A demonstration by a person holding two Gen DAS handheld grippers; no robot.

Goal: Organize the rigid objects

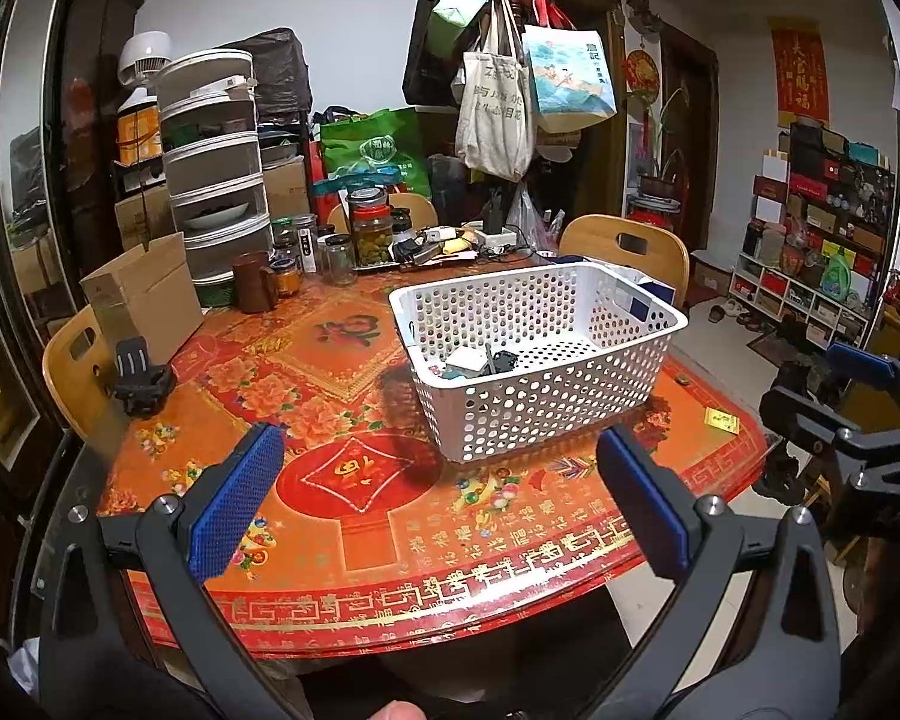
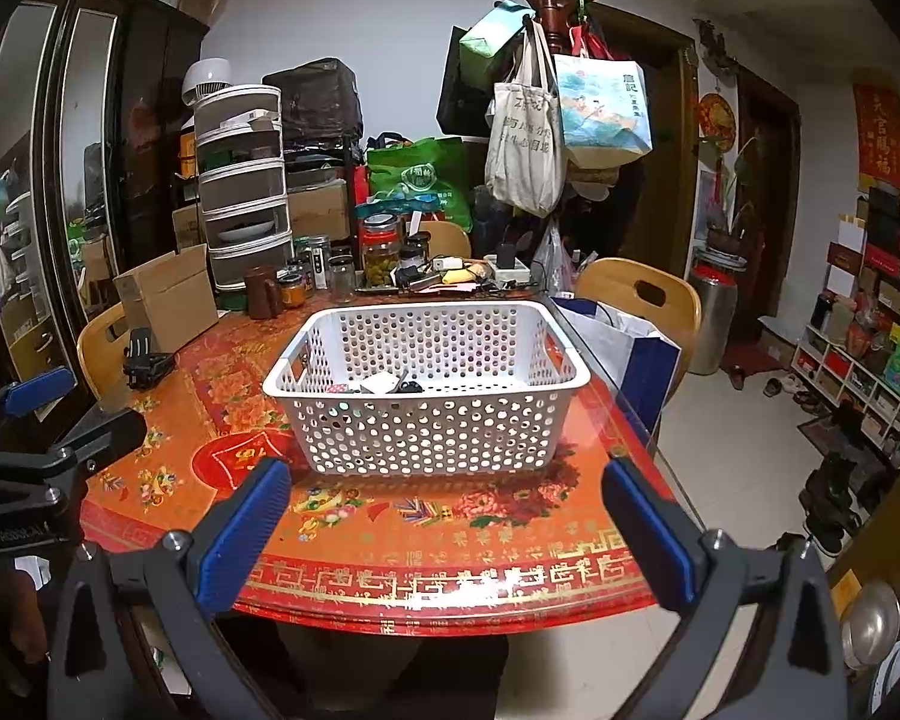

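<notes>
You hold the left gripper (image 1: 441,501) and the right gripper (image 2: 444,531) level near the table's (image 1: 390,564) front edge, both spread wide and empty. The white basket (image 2: 426,432) sits ahead with small items (image 2: 384,385) inside (too small to identify). A yellow card (image 1: 721,420) lies beside it; jars (image 1: 371,228) crowd the far side.

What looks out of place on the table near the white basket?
A small yellow packet lies alone near the table's right edge, outside the white basket that already holds small items. A black clip-like gadget also sits loose at the left.
</notes>
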